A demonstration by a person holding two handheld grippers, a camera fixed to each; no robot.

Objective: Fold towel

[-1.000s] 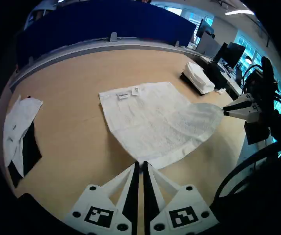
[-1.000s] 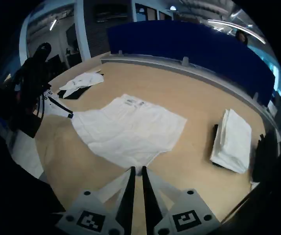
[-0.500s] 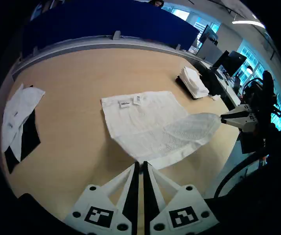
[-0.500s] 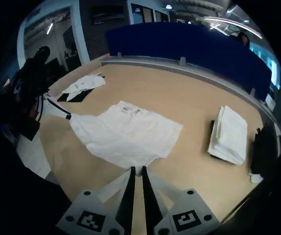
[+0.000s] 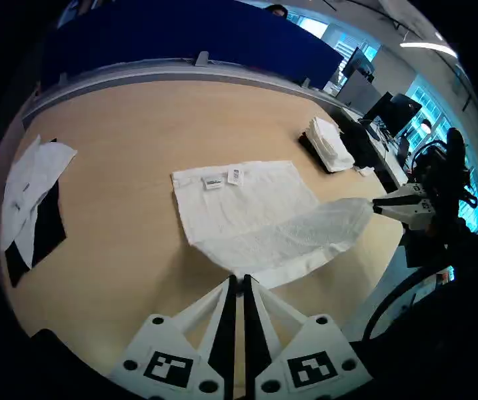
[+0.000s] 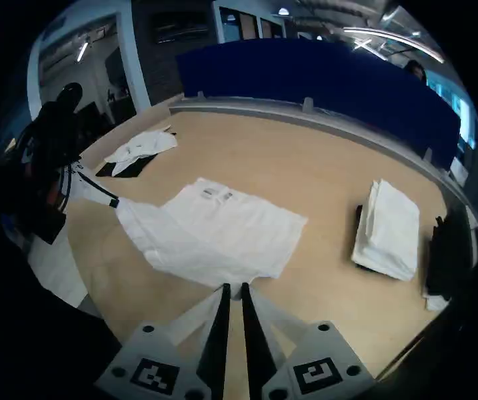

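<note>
A white towel lies on the wooden table, its far edge flat with two small labels on it. The near edge is raised off the table. In the left gripper view my left gripper is shut on one near corner. The right gripper pinches the other corner at the right. From the right gripper view, the towel spreads ahead of my right gripper, which is shut on its corner. There the left gripper holds the far-left corner.
A stack of folded white towels rests on a dark tray near the table's side. Another white cloth over a black item lies at the opposite side. A blue partition runs along the far edge. Monitors stand beyond.
Both grippers have carried the raised near edge forward over the towel. The lifted flap now covers more of the flat part and the visible spread has shrunk.
</note>
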